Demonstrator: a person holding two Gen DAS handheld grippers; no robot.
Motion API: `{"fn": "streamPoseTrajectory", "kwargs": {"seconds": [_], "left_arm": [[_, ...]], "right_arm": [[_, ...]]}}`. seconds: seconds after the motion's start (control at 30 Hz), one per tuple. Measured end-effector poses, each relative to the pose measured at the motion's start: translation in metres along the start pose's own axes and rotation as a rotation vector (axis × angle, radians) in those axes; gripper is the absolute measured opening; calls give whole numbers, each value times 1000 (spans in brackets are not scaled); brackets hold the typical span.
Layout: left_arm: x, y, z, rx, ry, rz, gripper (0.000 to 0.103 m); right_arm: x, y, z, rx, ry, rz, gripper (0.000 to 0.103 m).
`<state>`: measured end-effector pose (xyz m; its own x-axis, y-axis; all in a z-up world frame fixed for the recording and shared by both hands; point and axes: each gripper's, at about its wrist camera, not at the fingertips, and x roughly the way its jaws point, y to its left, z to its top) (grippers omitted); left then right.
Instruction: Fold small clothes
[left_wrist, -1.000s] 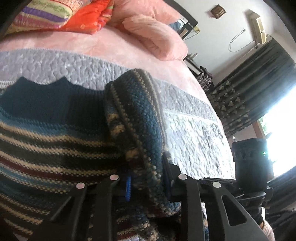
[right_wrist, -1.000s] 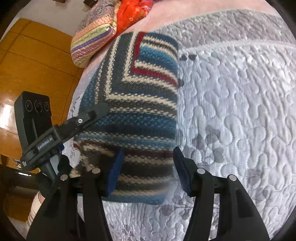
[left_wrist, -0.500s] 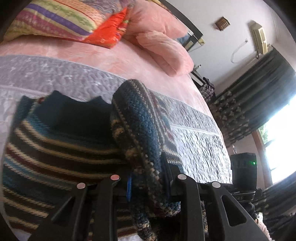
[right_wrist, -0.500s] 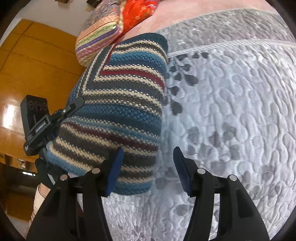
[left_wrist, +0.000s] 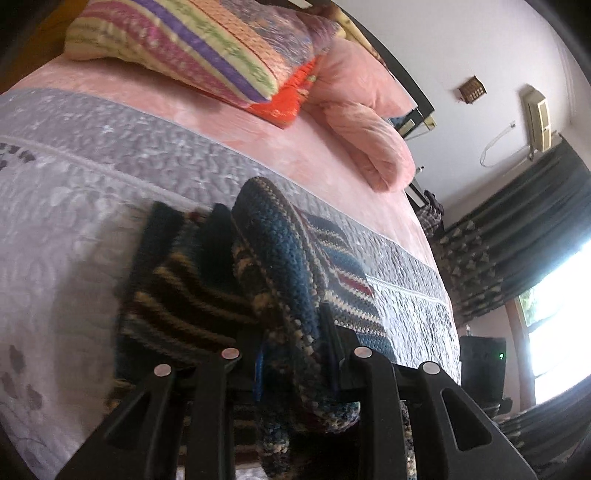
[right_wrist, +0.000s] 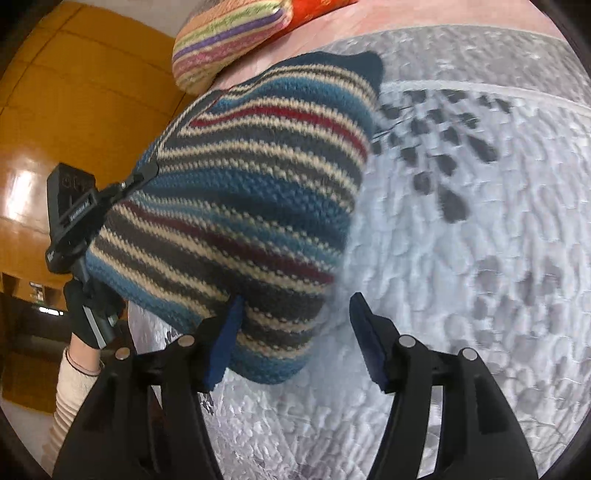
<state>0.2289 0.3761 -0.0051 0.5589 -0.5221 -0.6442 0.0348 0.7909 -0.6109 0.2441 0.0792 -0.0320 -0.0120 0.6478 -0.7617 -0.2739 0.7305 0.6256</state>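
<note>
My left tongs (left_wrist: 295, 354) reach low and forward over the bed (left_wrist: 74, 206), clamped on a raised fold of the striped sweater (right_wrist: 251, 206), which lies on the quilt running lengthwise away from me. My right tongs (right_wrist: 295, 336) gape wide, blue pad (right_wrist: 221, 347) against its hem.

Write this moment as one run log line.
left gripper: shut on striped sweater | right gripper: open, beside sweater | surface: quilted bedspread
</note>
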Motion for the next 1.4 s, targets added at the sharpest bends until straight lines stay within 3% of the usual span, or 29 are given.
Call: {"fn": "streamPoseTrajectory", "kwargs": {"seconds": [0.33,0.7,0.87,1.03,1.3,1.4], "left_arm": [[-15,51,5,-27,-4,20,25],[23,85,-5,13,68,101,29],[16,81,-4,24,70,134,40],[-9,71,-6,37,88,178,44],[-46,39,-42,114,155,154,65],[-41,33,-53,116,193,148,66]], "right_arm": [[33,34,7,-36,41,9,60],[64,55,14,-53,56,-58,62],[77,58,7,-34,55,-57,63],[72,49,4,-19,45,-39,63],[55,43,-19,-18,29,-8,63],[50,38,-24,-2,23,-2,63]]}}
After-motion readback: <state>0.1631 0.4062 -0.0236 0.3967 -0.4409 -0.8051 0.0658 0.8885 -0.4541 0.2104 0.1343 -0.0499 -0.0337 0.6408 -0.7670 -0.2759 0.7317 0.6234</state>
